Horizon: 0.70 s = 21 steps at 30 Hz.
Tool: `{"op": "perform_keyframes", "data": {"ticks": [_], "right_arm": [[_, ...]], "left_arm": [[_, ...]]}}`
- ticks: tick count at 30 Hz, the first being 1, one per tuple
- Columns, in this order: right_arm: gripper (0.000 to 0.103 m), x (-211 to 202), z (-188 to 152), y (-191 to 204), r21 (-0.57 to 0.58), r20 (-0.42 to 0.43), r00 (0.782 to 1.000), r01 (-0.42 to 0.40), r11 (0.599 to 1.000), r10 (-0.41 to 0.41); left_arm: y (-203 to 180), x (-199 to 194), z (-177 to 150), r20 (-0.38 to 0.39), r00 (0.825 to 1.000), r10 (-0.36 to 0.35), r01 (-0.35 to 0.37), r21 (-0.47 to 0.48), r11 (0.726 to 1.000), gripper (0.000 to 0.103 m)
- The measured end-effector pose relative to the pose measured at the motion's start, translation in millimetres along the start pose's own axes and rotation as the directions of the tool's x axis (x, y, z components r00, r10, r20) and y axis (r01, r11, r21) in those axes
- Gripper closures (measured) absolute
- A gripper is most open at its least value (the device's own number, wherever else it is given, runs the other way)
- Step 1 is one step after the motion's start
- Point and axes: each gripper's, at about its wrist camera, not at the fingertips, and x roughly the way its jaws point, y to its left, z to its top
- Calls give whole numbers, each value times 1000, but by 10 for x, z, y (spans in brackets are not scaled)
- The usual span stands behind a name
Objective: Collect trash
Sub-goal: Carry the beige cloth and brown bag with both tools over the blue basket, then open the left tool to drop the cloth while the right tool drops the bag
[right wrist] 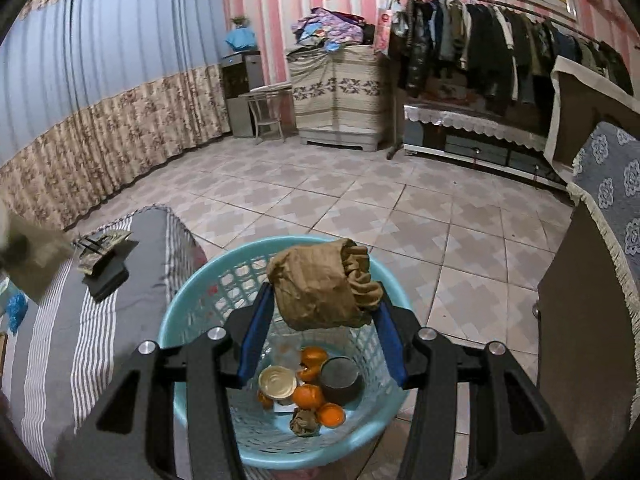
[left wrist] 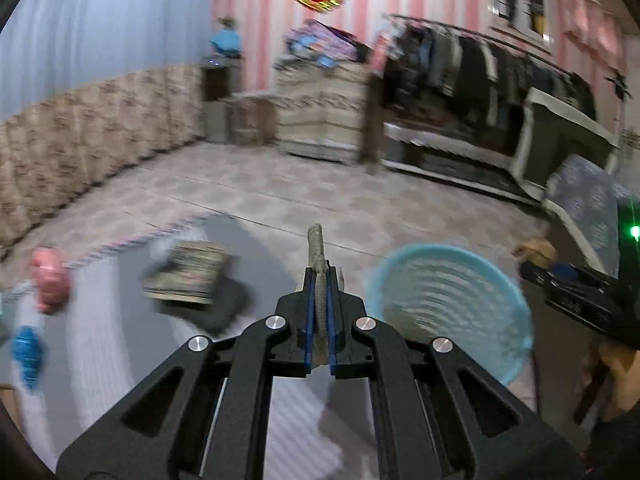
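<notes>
My left gripper (left wrist: 319, 280) is shut on a flat piece of brown paper trash (left wrist: 316, 246), seen edge-on, held above the striped bed left of the light blue basket (left wrist: 404, 264). My right gripper (right wrist: 326, 300) holds a crumpled brown paper bag (right wrist: 320, 284) between its blue pads, right above the basket (right wrist: 188, 292). The basket holds orange peels (right wrist: 308, 396), a round lid (right wrist: 277, 382), a dark cup (right wrist: 340, 376) and a paper wad (right wrist: 303, 422). My left gripper's paper also shows at the left edge of the right wrist view (right wrist: 36, 256).
The grey striped bed (left wrist: 120, 320) carries a book on a dark pad (left wrist: 188, 276), a pink thing (left wrist: 48, 280) and a blue thing (left wrist: 26, 350). A dark cabinet (right wrist: 580, 340) stands right of the basket. The tiled floor (right wrist: 360, 200), curtains and a clothes rack (right wrist: 500, 40) lie beyond.
</notes>
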Motion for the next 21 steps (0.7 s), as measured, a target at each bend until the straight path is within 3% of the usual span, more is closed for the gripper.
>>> {"op": "perform_keyframes", "data": {"ticks": [5, 11, 15, 17, 19, 21], "right_arm": [[53, 12, 28, -218, 57, 8, 1000, 13, 998, -13], [53, 108, -4, -367, 115, -13, 1000, 13, 993, -11], [53, 193, -27, -310, 107, -31, 999, -5, 994, 8], [53, 217, -38, -270, 94, -37, 999, -11, 995, 15], [53, 244, -41, -211, 81, -43, 999, -16, 997, 19], [53, 257, -44, -169, 75, -45, 999, -20, 997, 24]], "left_arm": [[-516, 469, -109, -63, 993, -95, 98, 43, 994, 100], [-777, 807, -167, -112, 984, -138, 145, 53, 988, 100], [-883, 988, -143, -120, 985, -126, 136, 80, 987, 98], [-901, 1024, -106, -121, 986, -119, 129, 79, 988, 89], [-858, 1017, -56, -111, 988, -108, 117, 74, 990, 49], [-794, 961, -20, -78, 995, -66, 72, 69, 995, 28]]}}
